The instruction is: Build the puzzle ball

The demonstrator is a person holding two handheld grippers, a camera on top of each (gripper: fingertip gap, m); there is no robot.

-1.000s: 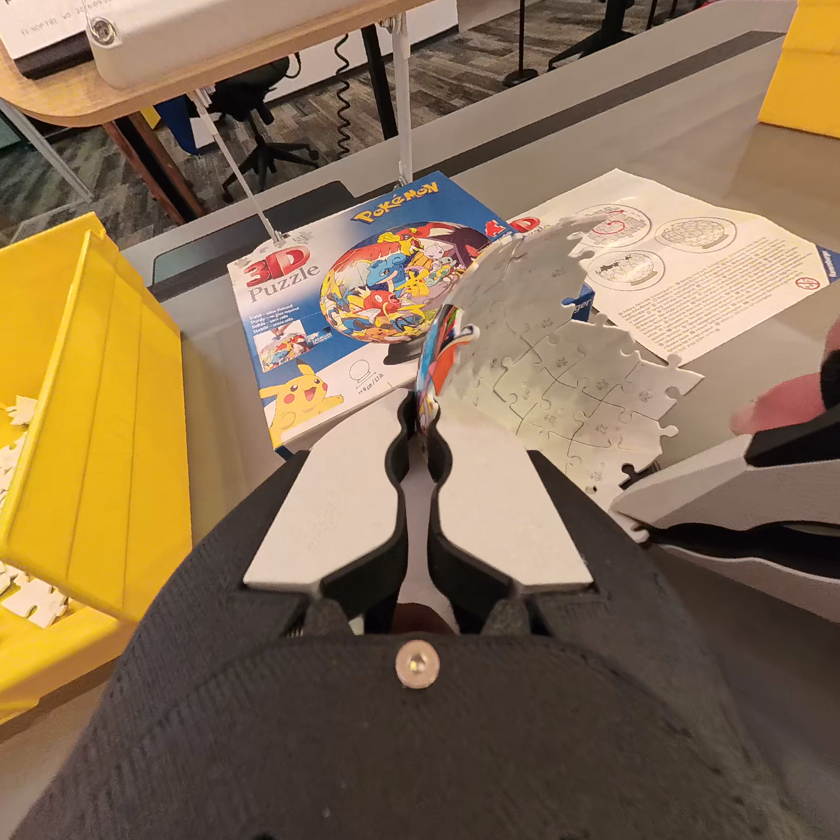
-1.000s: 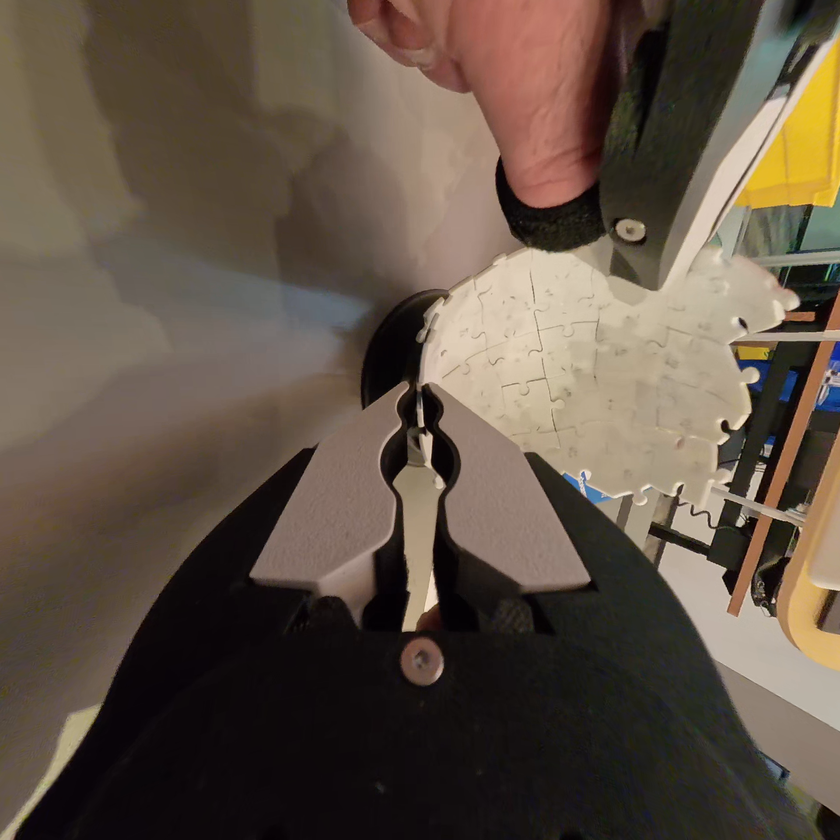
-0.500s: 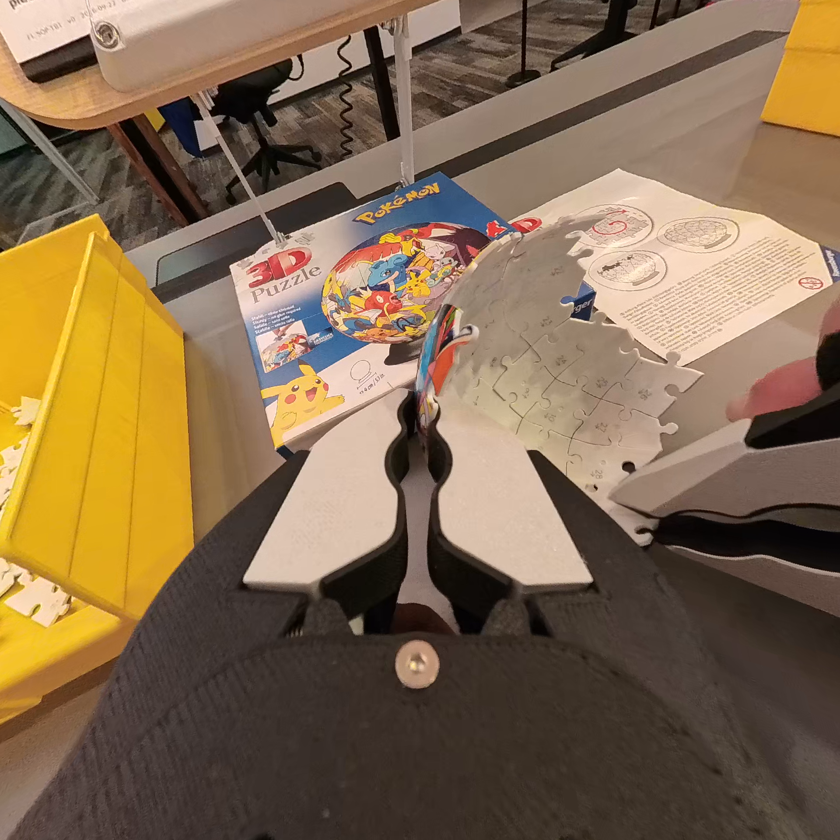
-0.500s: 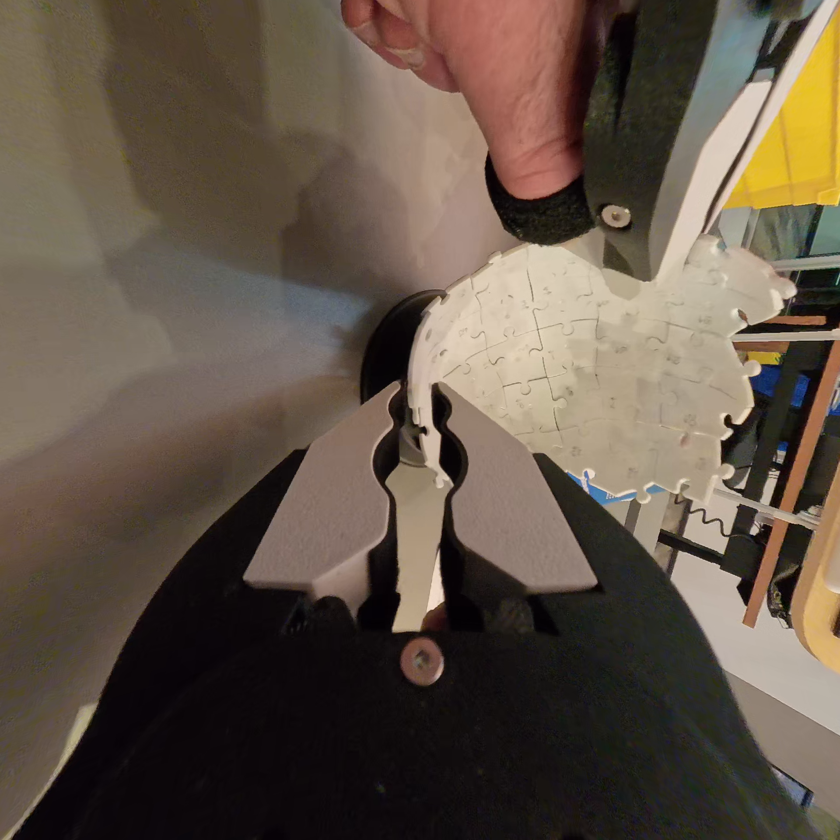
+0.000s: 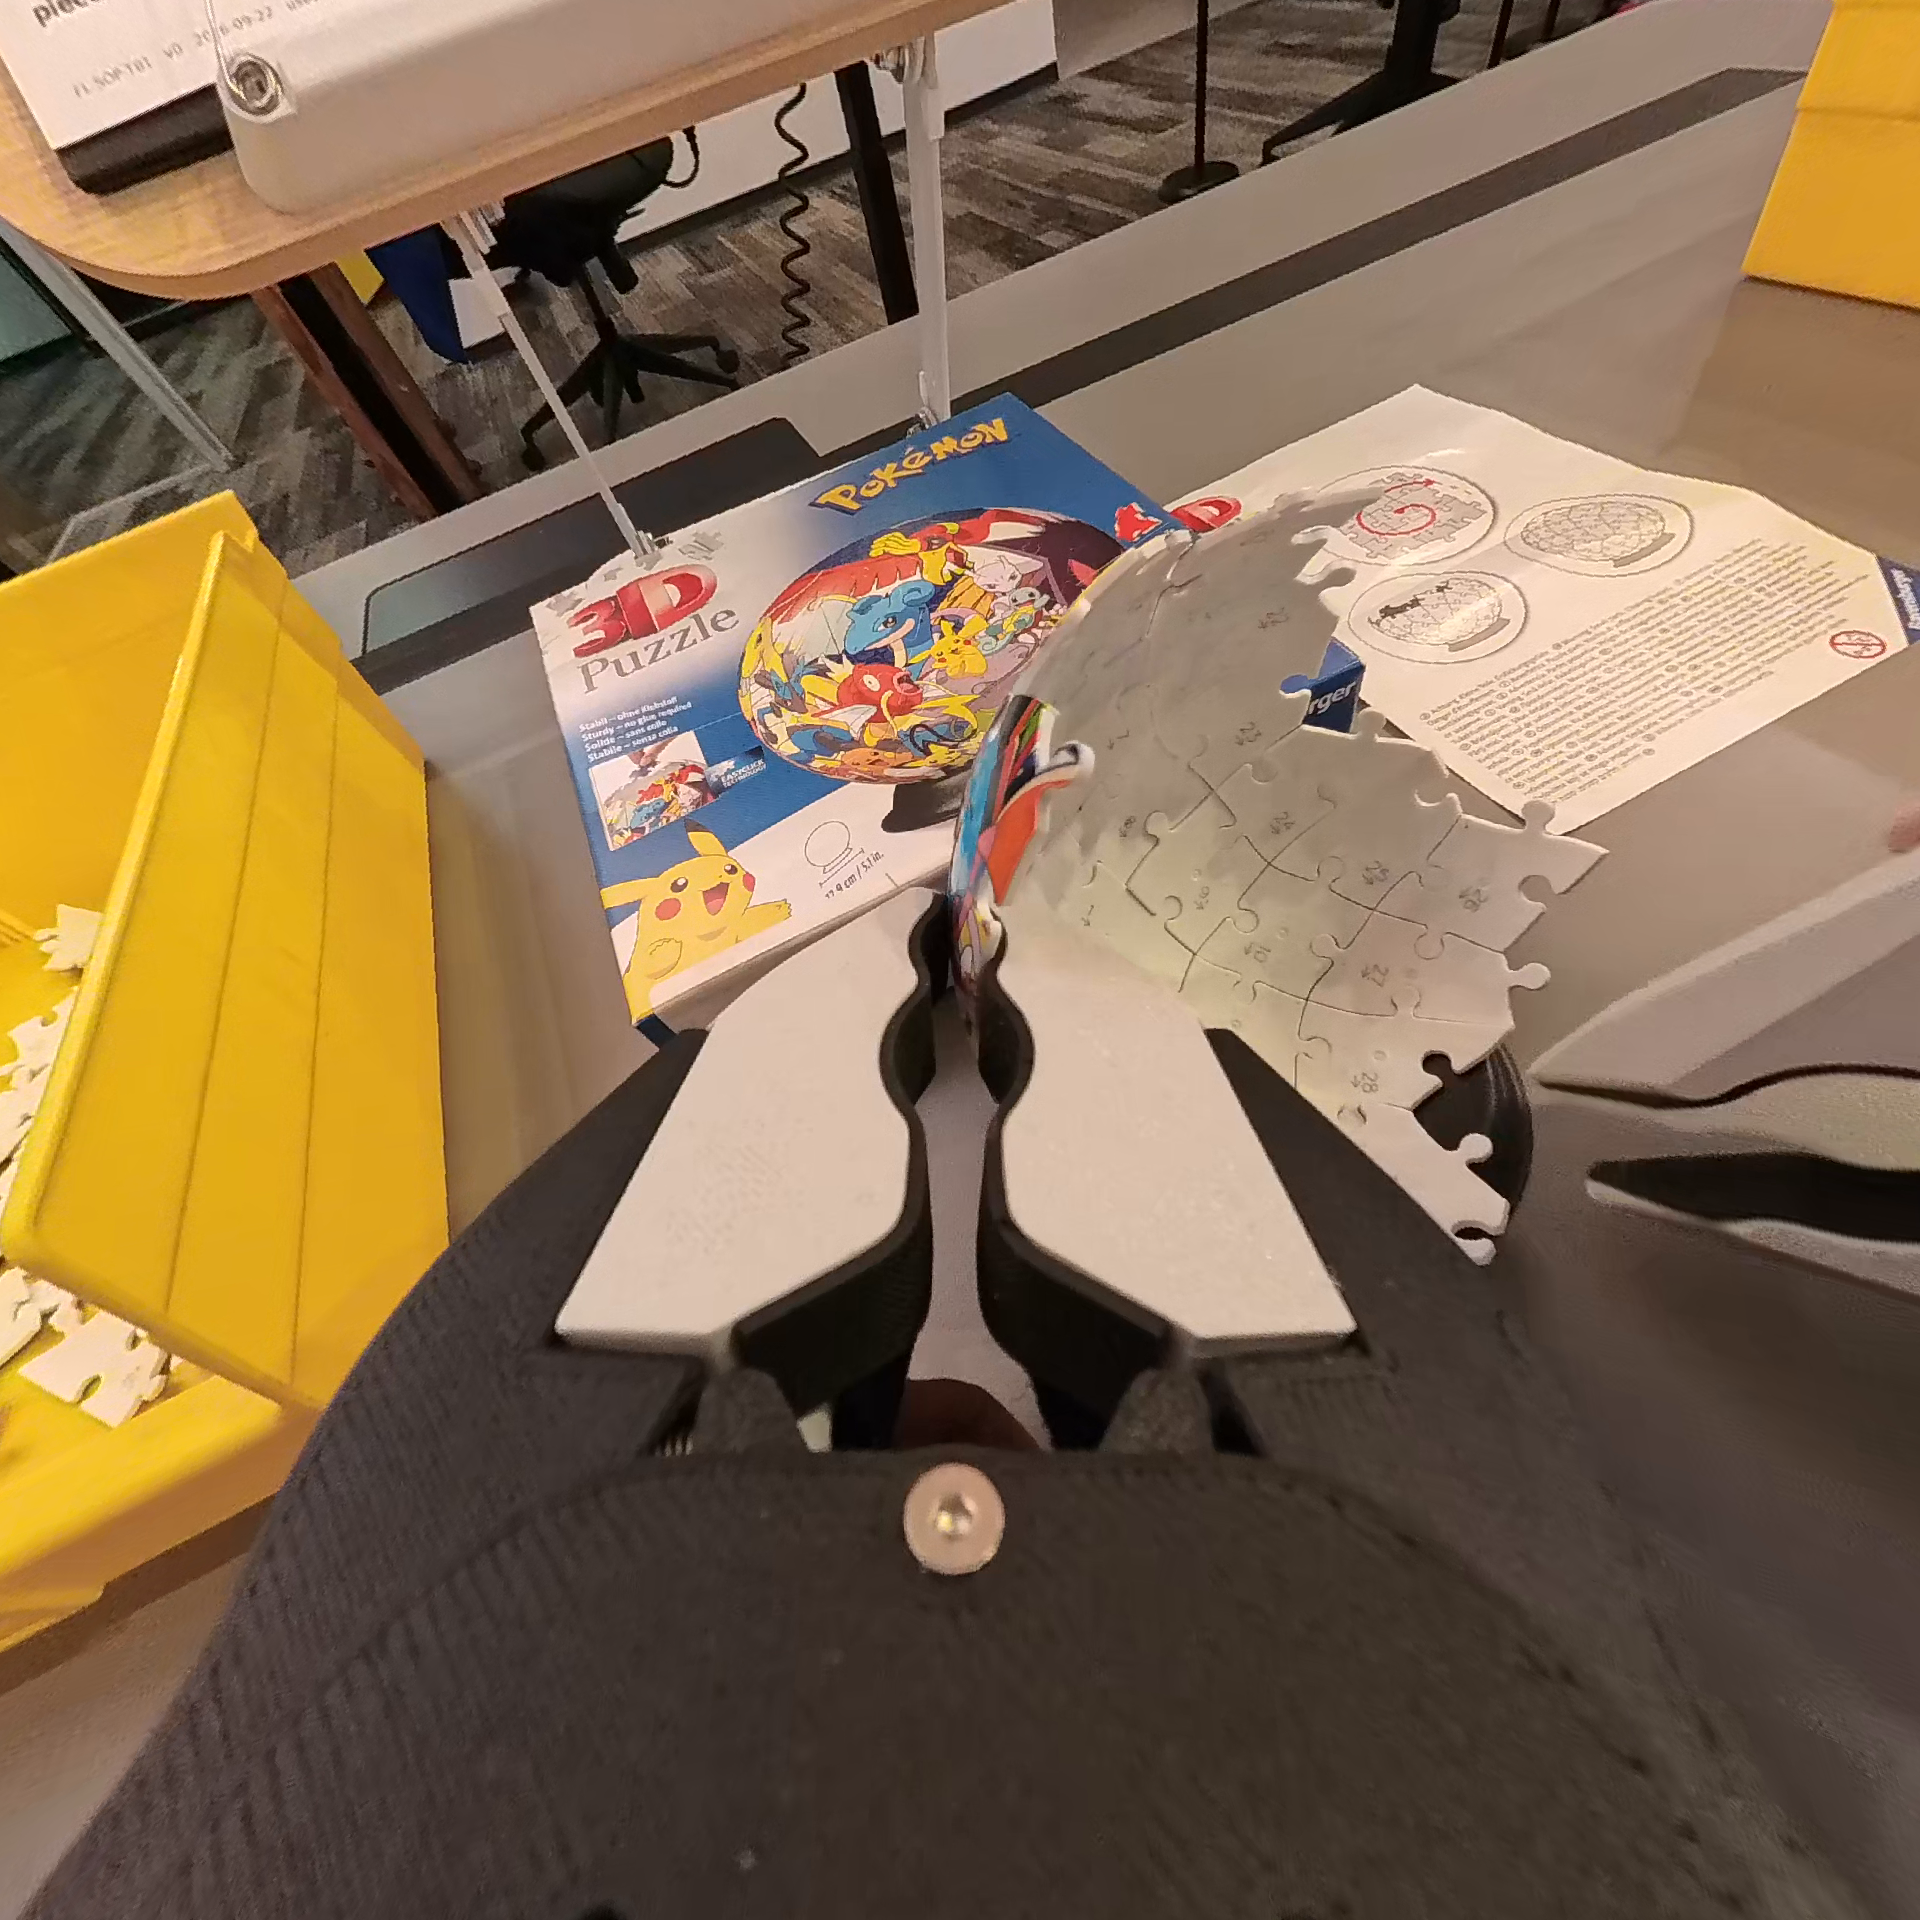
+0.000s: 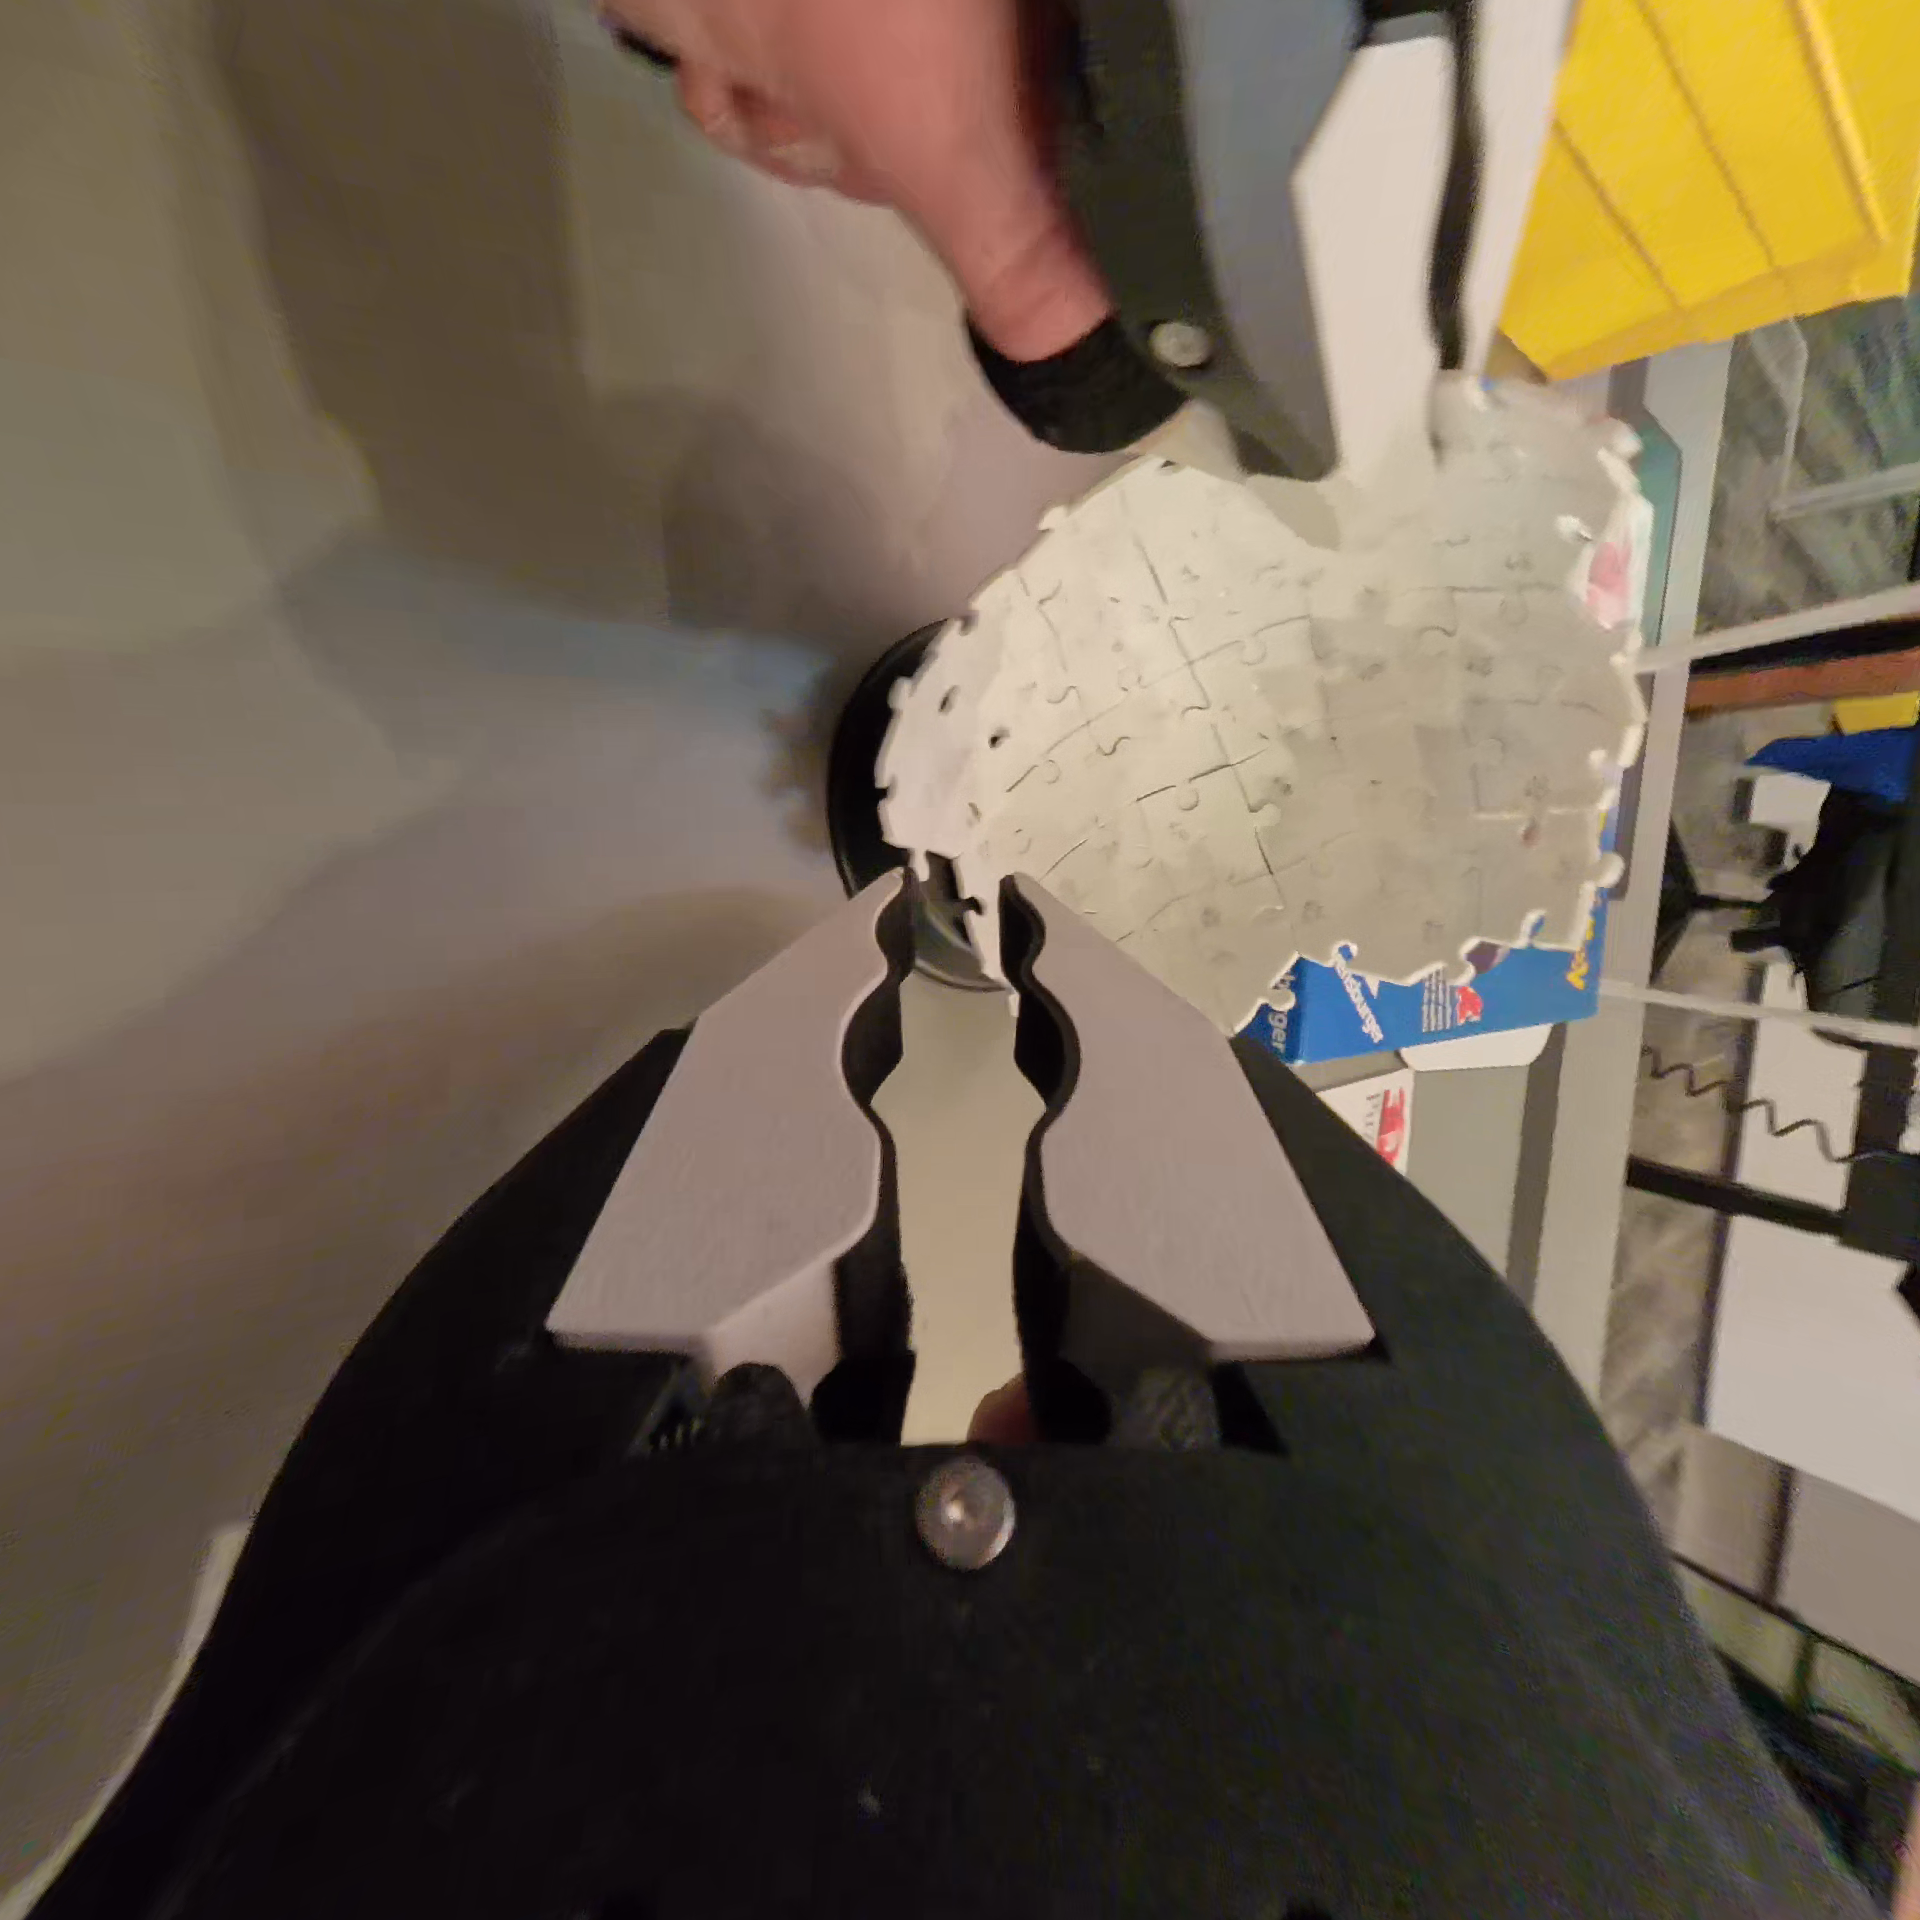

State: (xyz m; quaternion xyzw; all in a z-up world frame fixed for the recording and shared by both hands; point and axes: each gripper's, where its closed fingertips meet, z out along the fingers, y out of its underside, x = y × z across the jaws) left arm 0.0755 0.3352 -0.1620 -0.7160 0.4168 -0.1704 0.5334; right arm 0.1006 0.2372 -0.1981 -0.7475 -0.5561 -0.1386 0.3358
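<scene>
Since a second ago the right tongs (image 6: 954, 894) have let go of the shell's edge and drawn back, their jaws now parted with bare worktop (image 6: 364, 727) showing through the gap; earlier they pinched a piece at that rim.

Left of the left tongs (image 5: 966, 940) sits a yellow bin (image 5: 239, 883), cut off by the frame, with loose white pieces (image 5: 62, 1361) in it. Ahead of those tongs lies the puzzle box (image 5: 790, 717), flat on the worktop, its near right corner hidden behind the shell (image 5: 1278, 831). The left tongs are closed on the shell's lower left edge, one finger on the printed outside, the other on the white inside; the contact itself is hidden by the fingertips. The shell is a partly built ball, its hollow white side facing right, its rim jagged with open tabs. A black stand (image 5: 1496, 1122) peeks out beneath its lower edge, mostly covered. Beyond the shell, to the right, lies the instruction sheet (image 5: 1621, 623), partly hidden by the shell's top. At the far right the right tongs enter side-on, blurred and cut off by the frame.

From the right wrist view the scene is rolled sideways and motion-blurred. The right tongs point at the shell's rim just ahead of their tips, beside the stand. Above them a hand (image 6: 935, 177) grips the left tool, thumb in a black loop, its upper part out of frame.
</scene>
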